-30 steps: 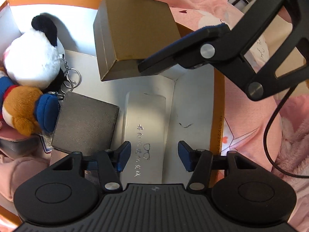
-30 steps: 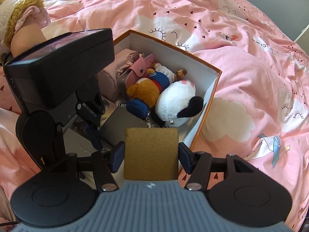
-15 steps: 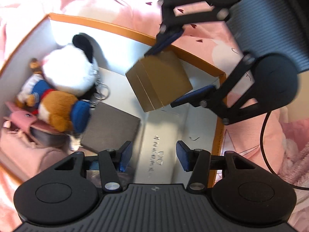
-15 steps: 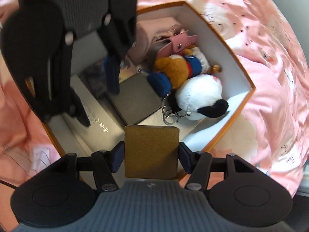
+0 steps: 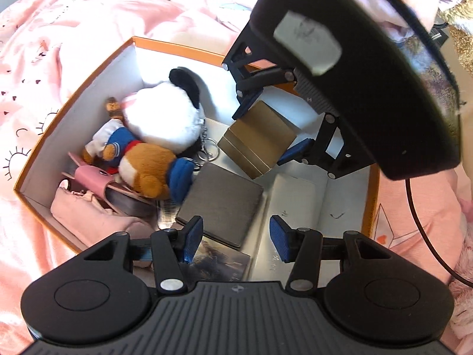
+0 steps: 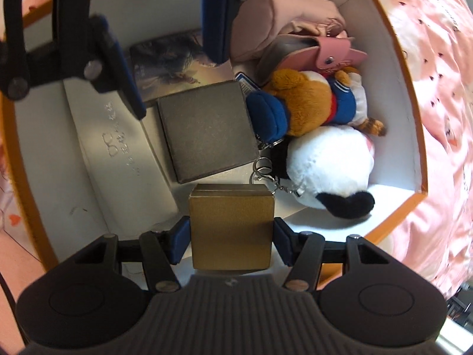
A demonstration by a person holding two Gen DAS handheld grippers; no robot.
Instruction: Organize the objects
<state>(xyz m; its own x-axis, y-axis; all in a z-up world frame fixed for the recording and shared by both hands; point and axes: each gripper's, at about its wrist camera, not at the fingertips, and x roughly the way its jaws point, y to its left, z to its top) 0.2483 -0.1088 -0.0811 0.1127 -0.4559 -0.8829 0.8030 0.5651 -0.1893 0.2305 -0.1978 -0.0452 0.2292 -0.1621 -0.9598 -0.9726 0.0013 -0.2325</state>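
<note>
Right wrist: gold box clamped between right tongs, inside orange bin.

Pink cotton bedcover across the upper left and left edge of the left wrist view, rumpled into soft folds, printed with white clouds, black eyelash arcs and tiny dark hearts. Same cover down the right side of the right wrist view, with lettering near the top right too blurred to read. Thin black cable curving down the right side of the left wrist view, over the pink cover. Fluffy pink fleece fabric at the lower right edge, near the cable. Shaggy tan fur in the upper right corner, cut off by the frame.
</note>
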